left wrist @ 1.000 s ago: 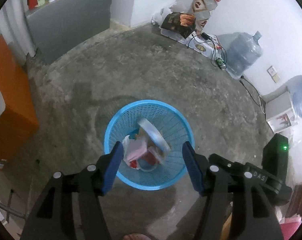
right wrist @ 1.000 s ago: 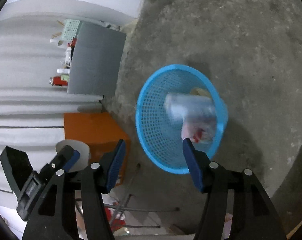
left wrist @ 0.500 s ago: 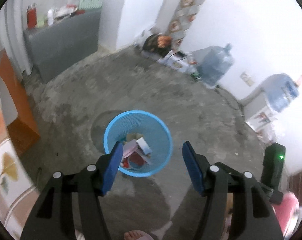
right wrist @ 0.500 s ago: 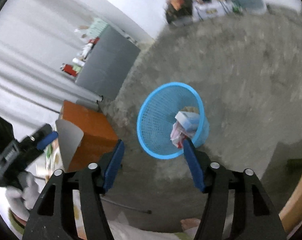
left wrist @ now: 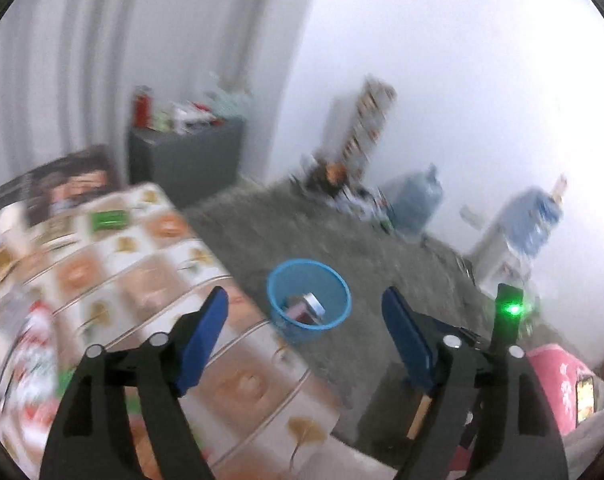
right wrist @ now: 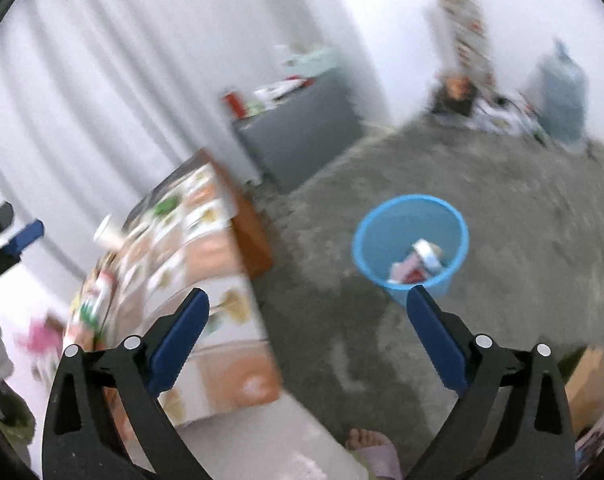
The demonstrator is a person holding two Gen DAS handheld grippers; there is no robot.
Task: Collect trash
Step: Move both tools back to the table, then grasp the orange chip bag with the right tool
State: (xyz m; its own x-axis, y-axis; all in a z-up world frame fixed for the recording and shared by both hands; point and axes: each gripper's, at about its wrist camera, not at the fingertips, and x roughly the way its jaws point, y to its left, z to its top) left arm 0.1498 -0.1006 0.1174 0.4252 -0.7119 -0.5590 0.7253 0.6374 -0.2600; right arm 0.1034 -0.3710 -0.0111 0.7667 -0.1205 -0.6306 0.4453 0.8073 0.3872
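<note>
Both views badly smeared with motion blur. Left gripper [left wrist: 304, 308] spread wide, blue pads well apart, nothing between them. Right gripper [right wrist: 308, 308] spread just as wide, likewise empty. Blue mesh wastebasket [left wrist: 308, 300] standing upright on the grey concrete floor [left wrist: 342, 232], well out ahead of both tools, framed in the gap of the left gripper in the left wrist view and sitting just above the right-hand pad in the right wrist view [right wrist: 410, 240]. Trash [left wrist: 306, 308] lying inside the basket: a pale boxy piece on top, pink and red wrappers beneath, too blurred to name further; same heap visible from the right wrist [right wrist: 416, 264]. Table with a patterned cloth [left wrist: 142, 280] of orange and leaf squares filling the lower left of the left wrist view, a red-and-white can-like item [left wrist: 34, 360] on it near the edge, blurred. From the right wrist, that cloth-covered table [right wrist: 190, 248] beside an orange side panel, a white paper cup [right wrist: 108, 236] near its far end. Grey cabinet [left wrist: 186, 160] against the curtain behind, clutter and a red container on top. Large blue water jugs [left wrist: 416, 204] along the white wall. Green light glowing on a black device [left wrist: 510, 312] at right. Bare foot [right wrist: 368, 442] at the bottom edge of the right wrist view.
</note>
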